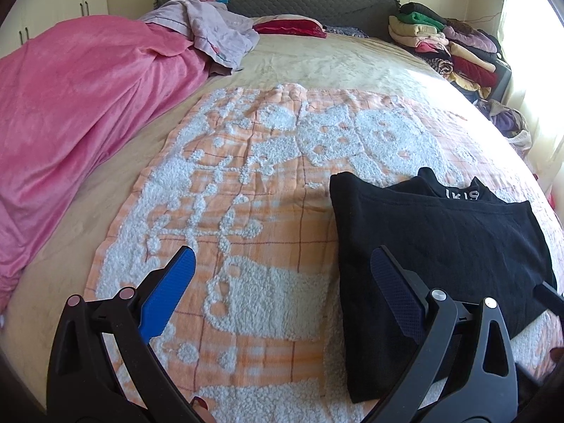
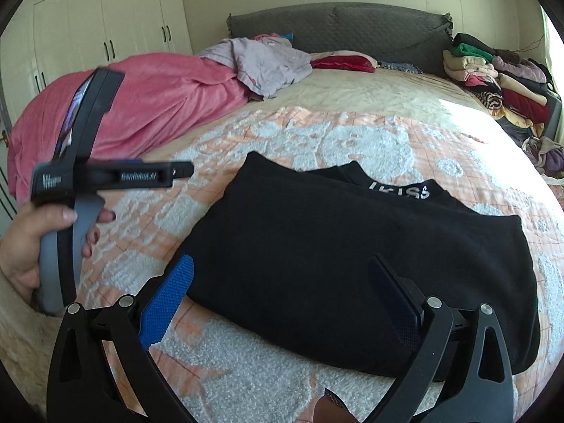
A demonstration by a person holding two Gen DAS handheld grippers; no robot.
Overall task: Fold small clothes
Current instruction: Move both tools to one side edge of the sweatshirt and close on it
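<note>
While both tongs gape empty, the folded black garment (image 2: 356,264) lies on the orange-and-white towel (image 1: 246,211), long axis crosswise, directly ahead of the right tongs (image 2: 282,299) and rightward of the left tongs (image 1: 282,292), so right is nearer.

1. The black garment (image 2: 352,264) is a dark knit piece, folded into a roughly rectangular bundle and lying flat
2. White lettering (image 2: 400,190) shows on a band at its far edge, where a second layer peeks out beneath the top fold
3. It rests on the orange-and-white textured blanket (image 1: 229,211) spread over the bed, toward the blanket's right side and near edge
4. Its top surface is smooth, its left edge straight
</note>
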